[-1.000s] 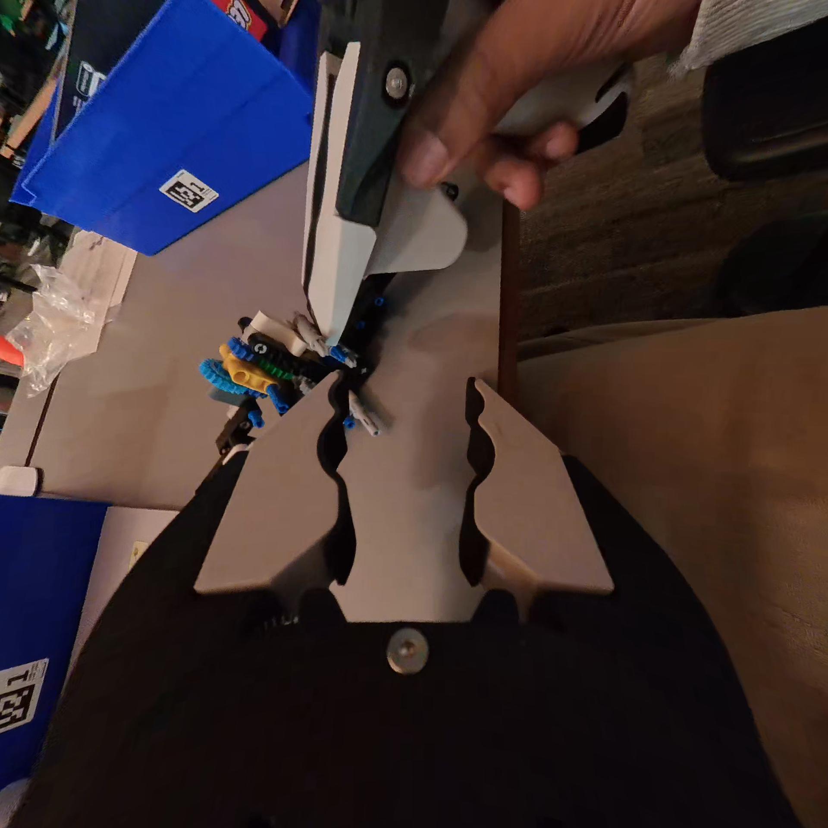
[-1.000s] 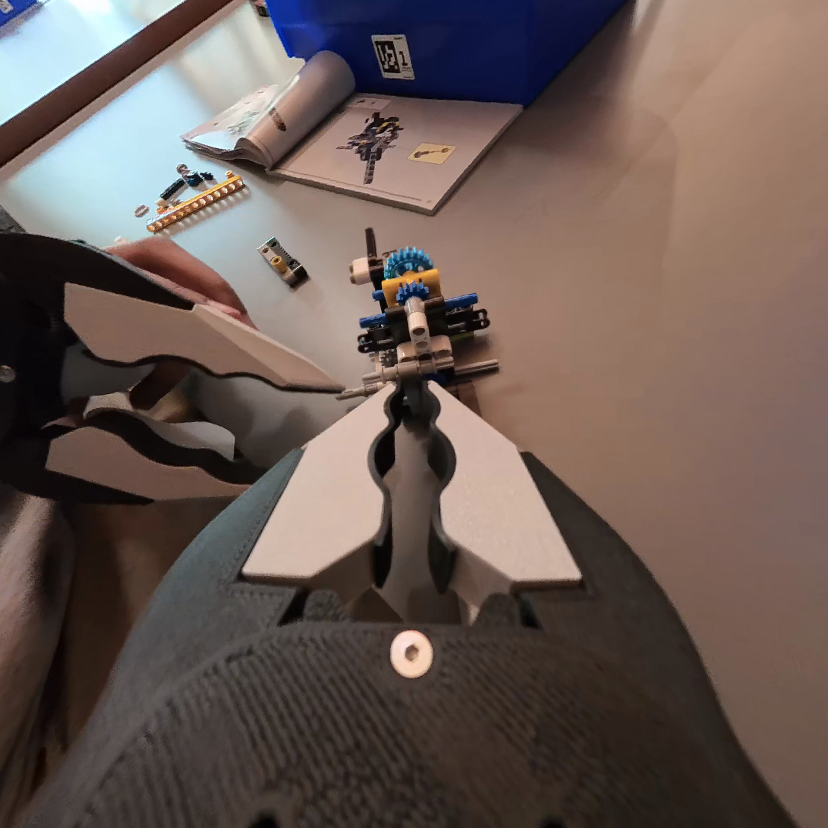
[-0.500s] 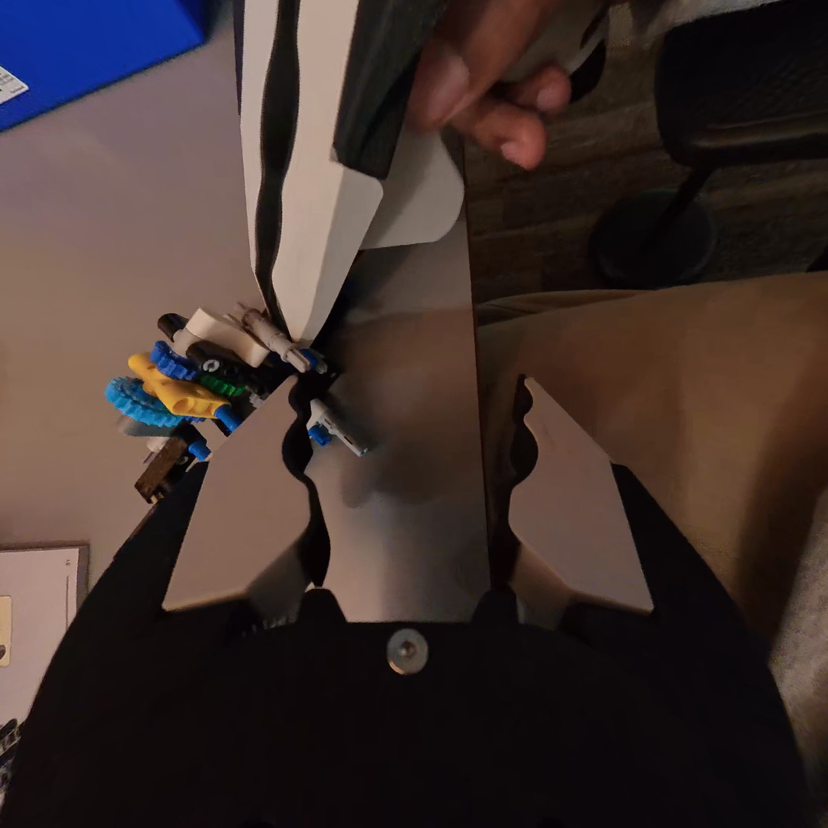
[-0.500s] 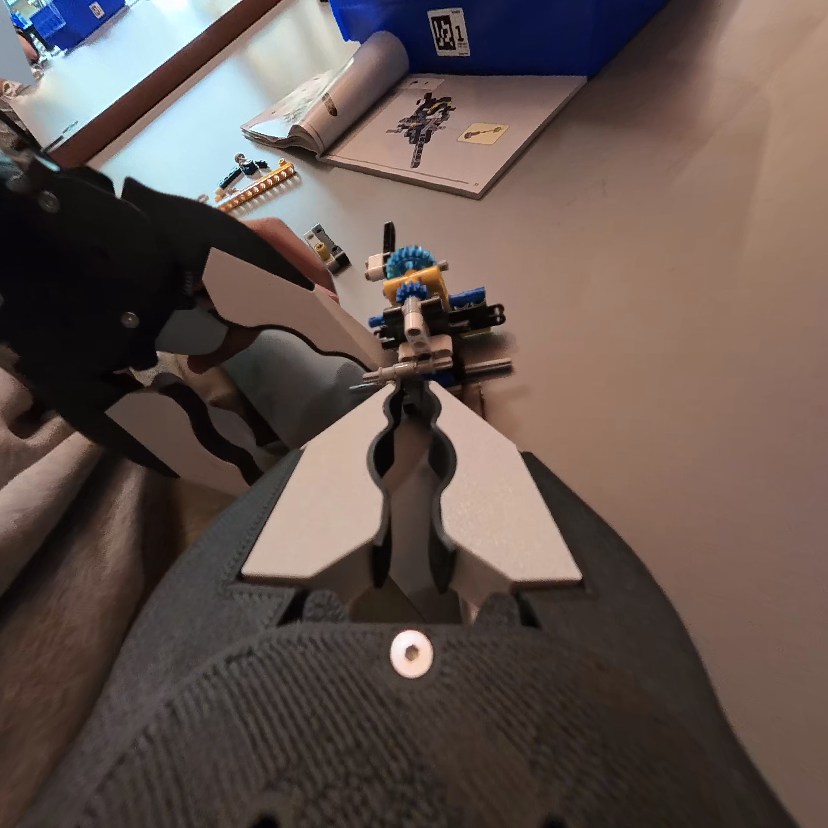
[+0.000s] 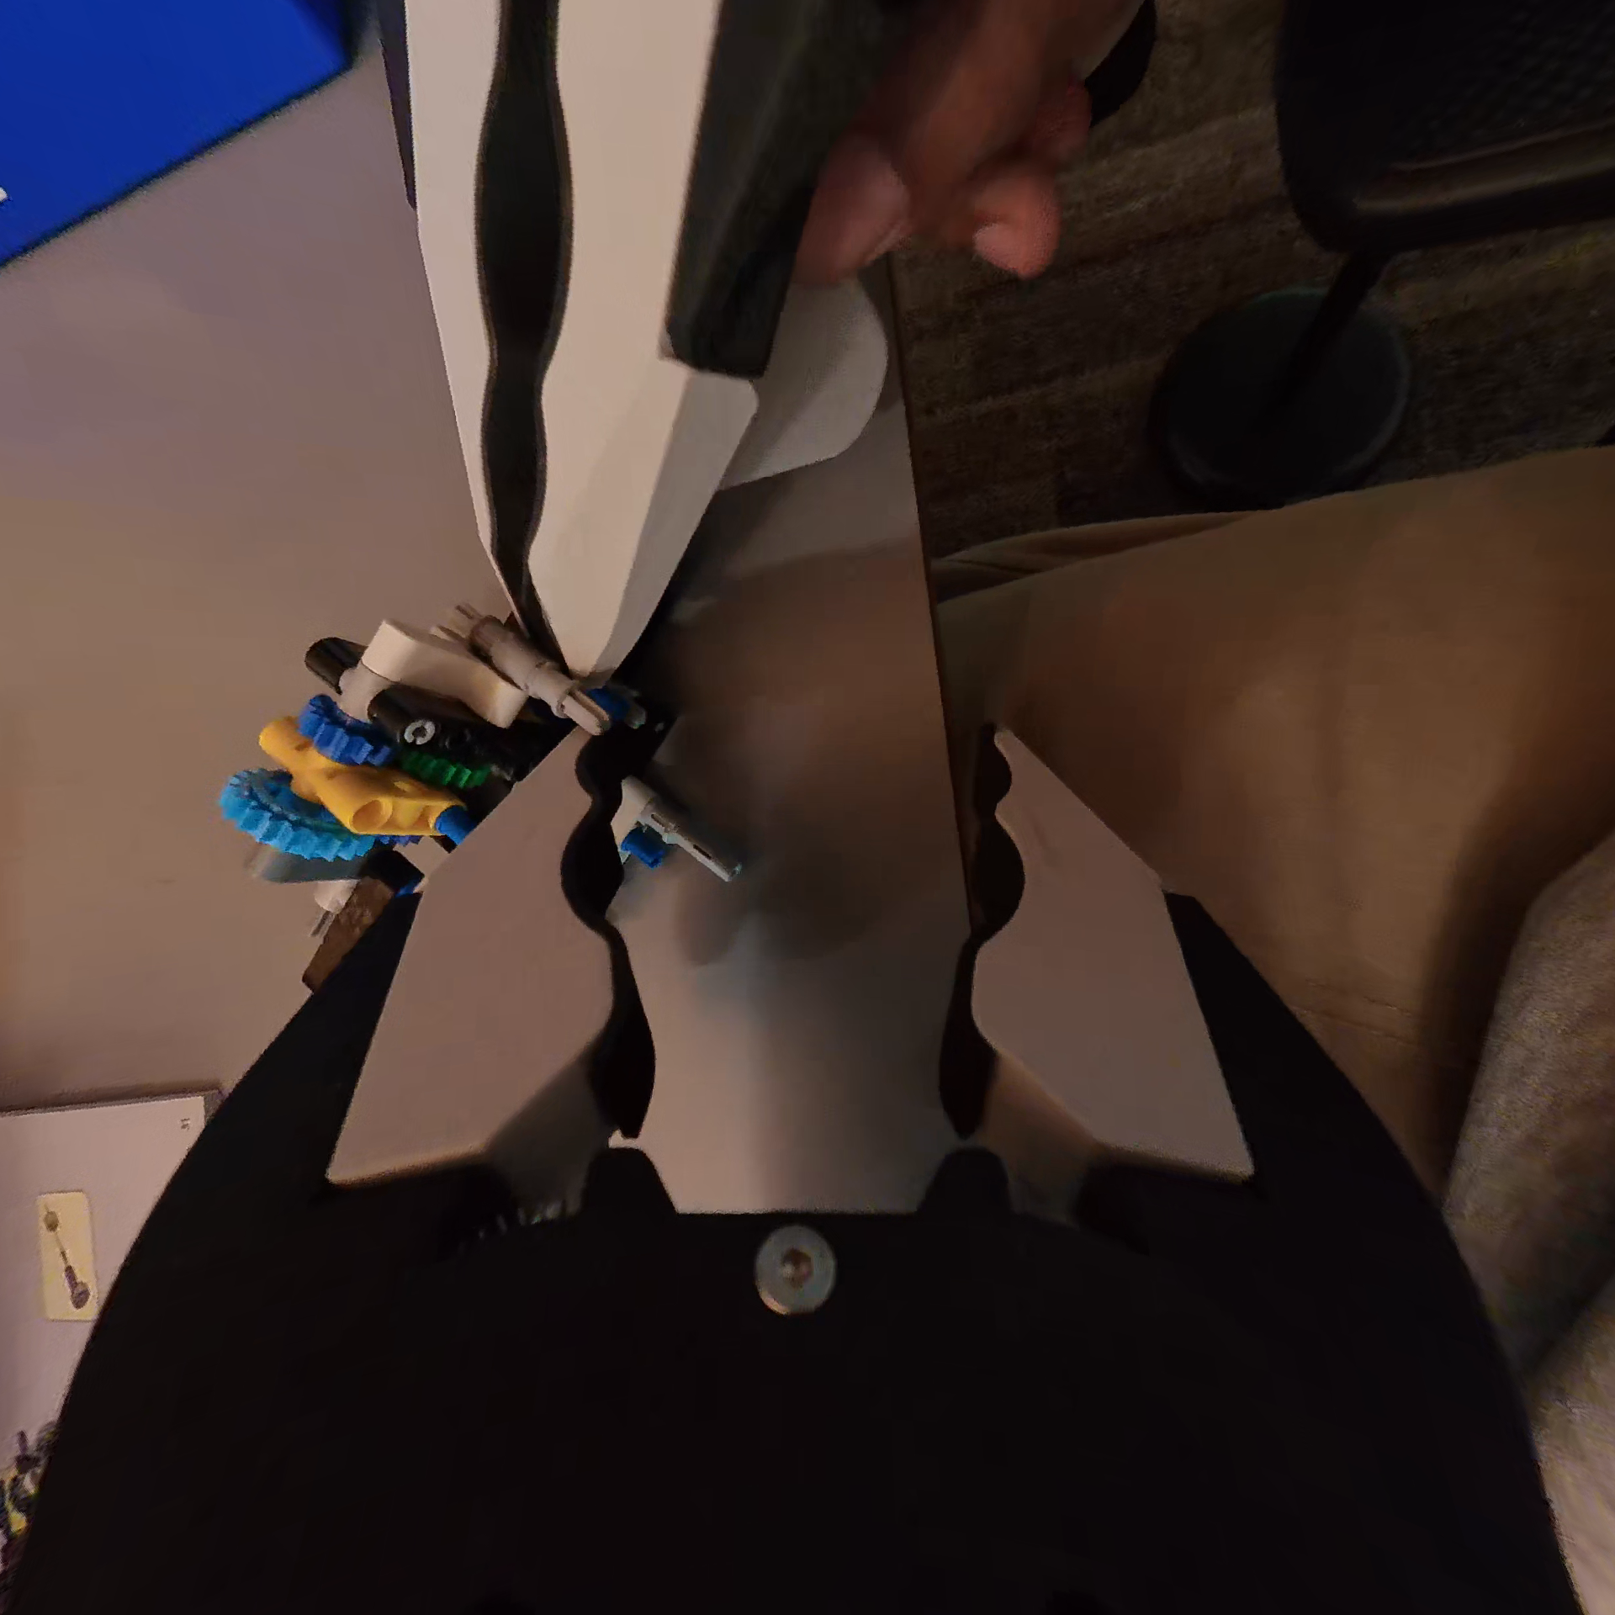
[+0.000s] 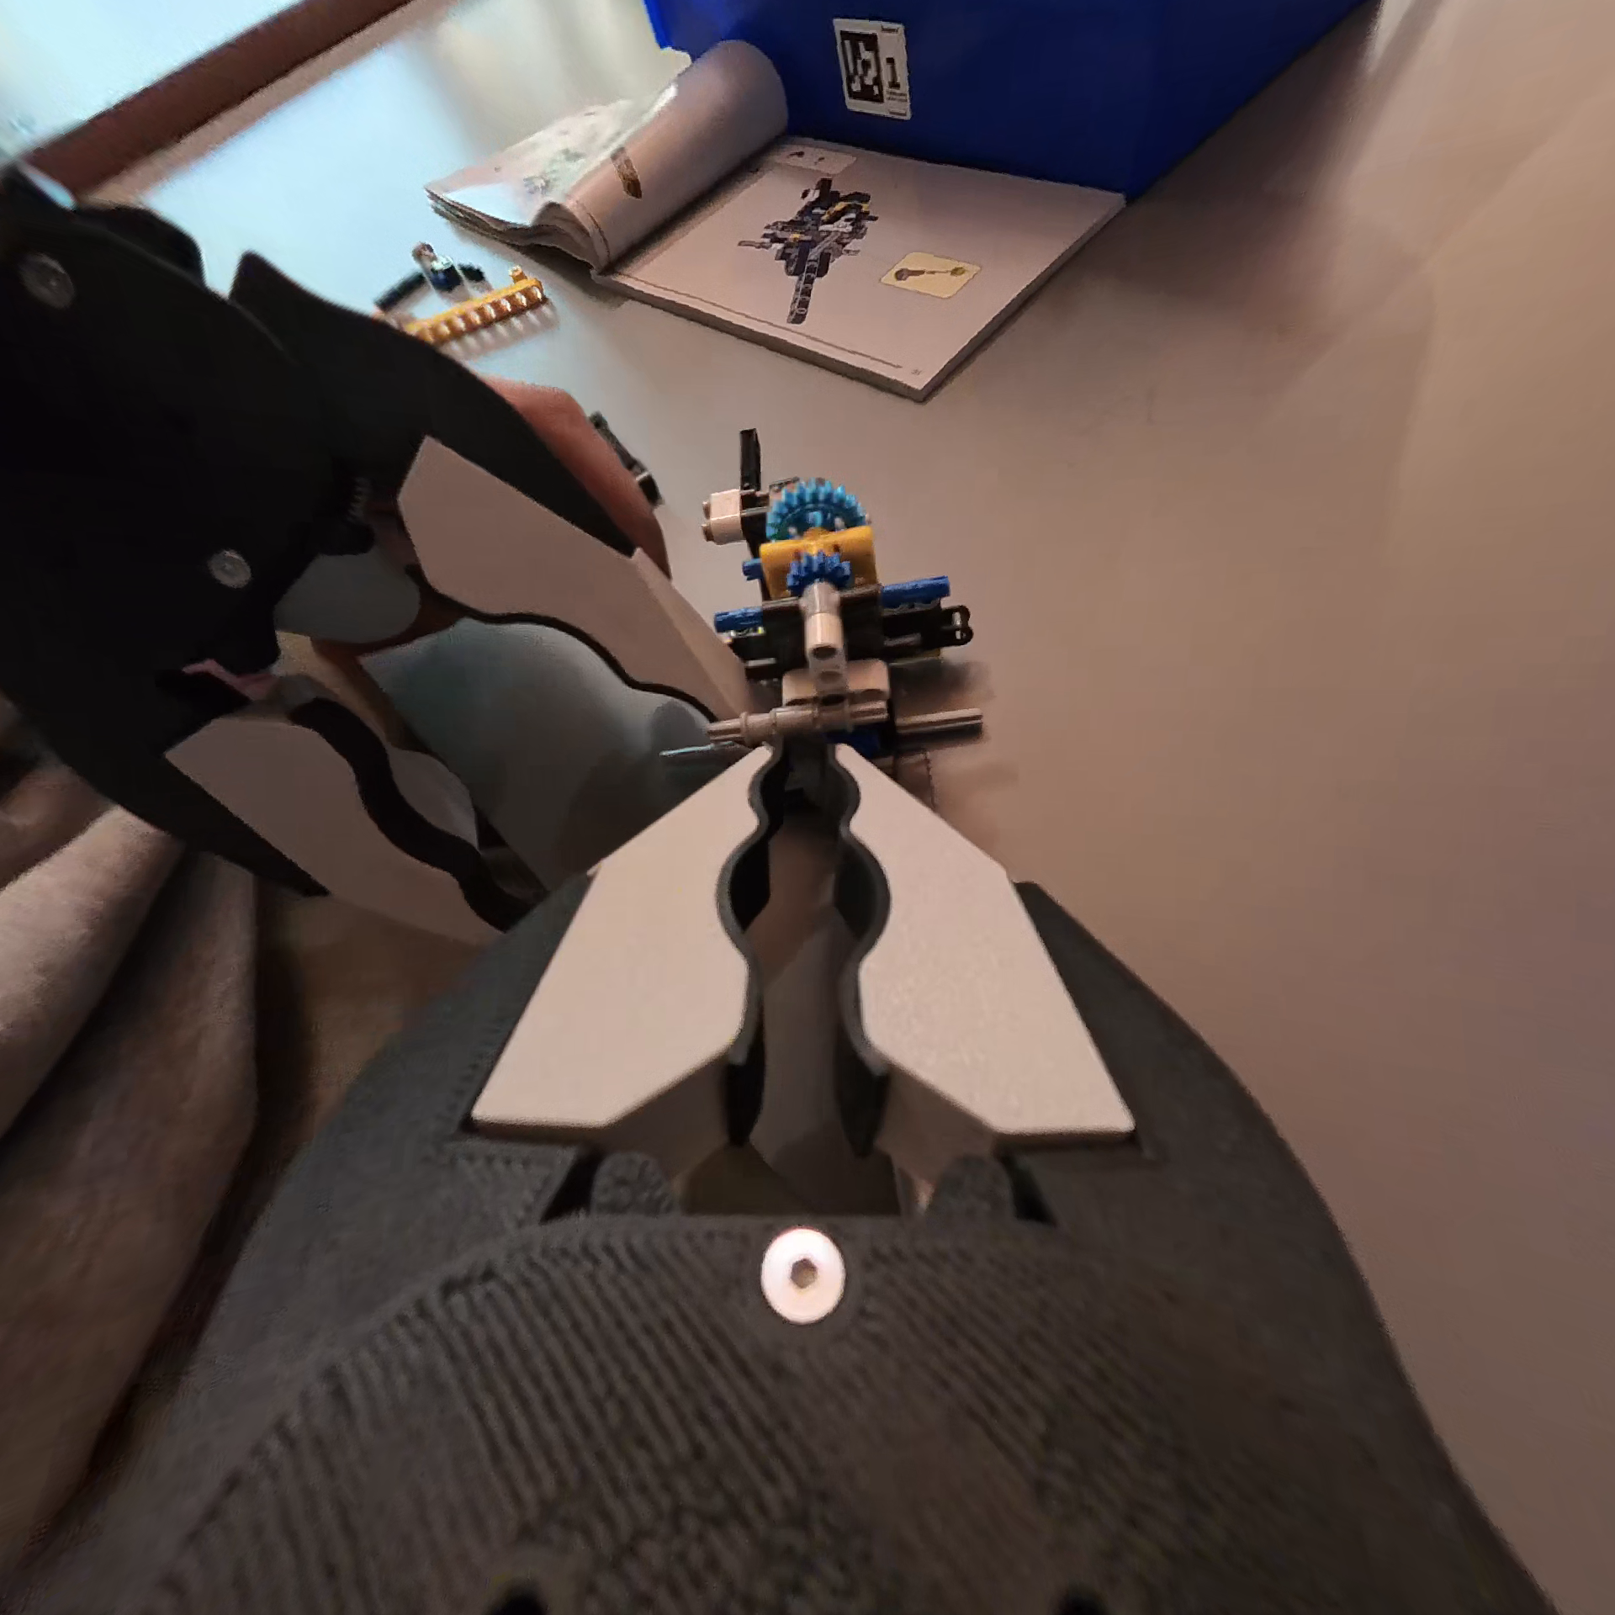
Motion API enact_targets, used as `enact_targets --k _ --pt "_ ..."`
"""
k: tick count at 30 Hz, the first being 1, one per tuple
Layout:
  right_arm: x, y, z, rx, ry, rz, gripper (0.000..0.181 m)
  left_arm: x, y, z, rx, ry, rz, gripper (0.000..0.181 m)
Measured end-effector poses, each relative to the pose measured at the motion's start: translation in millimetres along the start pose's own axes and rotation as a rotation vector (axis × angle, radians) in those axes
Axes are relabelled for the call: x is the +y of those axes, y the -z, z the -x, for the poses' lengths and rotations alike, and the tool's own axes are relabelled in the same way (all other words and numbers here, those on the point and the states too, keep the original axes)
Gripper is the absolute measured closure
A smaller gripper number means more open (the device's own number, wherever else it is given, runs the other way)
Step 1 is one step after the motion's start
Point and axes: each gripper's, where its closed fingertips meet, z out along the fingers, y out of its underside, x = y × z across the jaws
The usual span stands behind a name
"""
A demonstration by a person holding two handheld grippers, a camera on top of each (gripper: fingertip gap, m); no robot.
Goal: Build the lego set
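Grey table [image 6: 1311, 612], model near its front edge. Right gripper [image 6: 802, 758] nearly closed, tips pinching lego assembly [image 6: 821, 612] at near end; long axis runs straight away from fingers. Left gripper [image 5: 786, 769] wide open, empty, one finger [image 5: 489, 944] alongside model's side, closer for next grab. Right view shows manual [image 6: 839, 262], yellow beam [image 6: 476, 319]; left view shows green gear [image 5: 441, 769], table edge.
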Motion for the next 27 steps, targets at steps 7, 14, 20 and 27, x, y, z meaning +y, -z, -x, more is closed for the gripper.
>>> enact_targets --k 7,14,20,27 --pt "0 -1 0 0.109 0.177 -0.003 0.175 -3 2 1 0.024 0.037 -0.040 0.101" --pt "0 -1 0 0.110 0.154 -0.017 0.175 -4 5 -4 0.019 0.009 -0.012 0.100" --pt "0 0 -1 0.126 0.162 -0.018 0.175 -8 7 -7 0.023 0.004 -0.017 0.100" --pt "-3 6 -34 0.320 0.207 -0.006 0.179 -25 6 -58 0.187 -0.095 -0.105 0.181"
